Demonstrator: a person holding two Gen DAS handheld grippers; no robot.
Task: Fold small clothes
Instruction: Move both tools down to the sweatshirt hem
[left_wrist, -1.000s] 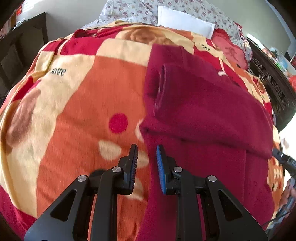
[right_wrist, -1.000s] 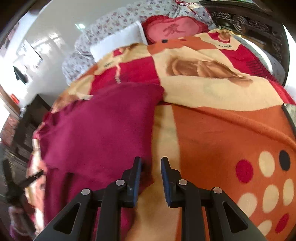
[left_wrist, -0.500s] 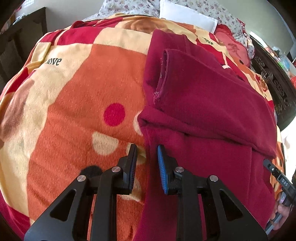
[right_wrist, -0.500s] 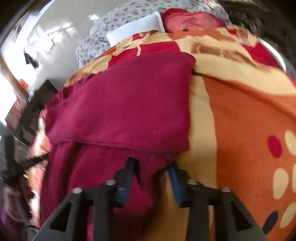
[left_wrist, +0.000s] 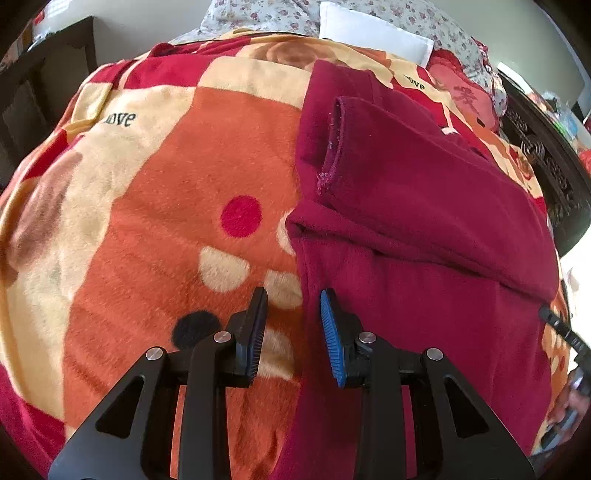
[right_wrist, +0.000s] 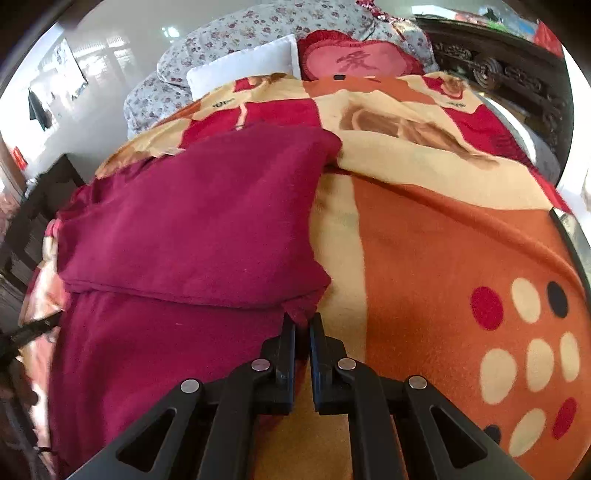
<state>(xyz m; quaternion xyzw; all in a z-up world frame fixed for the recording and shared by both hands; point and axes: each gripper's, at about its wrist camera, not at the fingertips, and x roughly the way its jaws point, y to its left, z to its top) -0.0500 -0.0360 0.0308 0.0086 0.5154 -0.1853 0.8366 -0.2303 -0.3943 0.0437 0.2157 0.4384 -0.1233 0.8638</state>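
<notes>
A dark red fleece garment (left_wrist: 424, 229) lies flat on an orange, cream and red patterned blanket (left_wrist: 166, 206), its sleeves folded across the body. My left gripper (left_wrist: 293, 301) is open, its jaws straddling the garment's left side edge just above the blanket. In the right wrist view the same garment (right_wrist: 199, 229) fills the left half. My right gripper (right_wrist: 303, 323) is shut on the garment's right side edge, just below the folded sleeve's corner.
A white pillow (right_wrist: 243, 68), a floral quilt (right_wrist: 236, 33) and a red heart cushion (right_wrist: 354, 61) lie at the bed's head. A dark carved wooden frame (right_wrist: 498, 77) runs along the right. Dark furniture (left_wrist: 40, 96) stands at the left.
My right gripper moved left onto the garment's right edge and closed on it. My left gripper stayed open and shifted slightly nearer the garment's left edge.
</notes>
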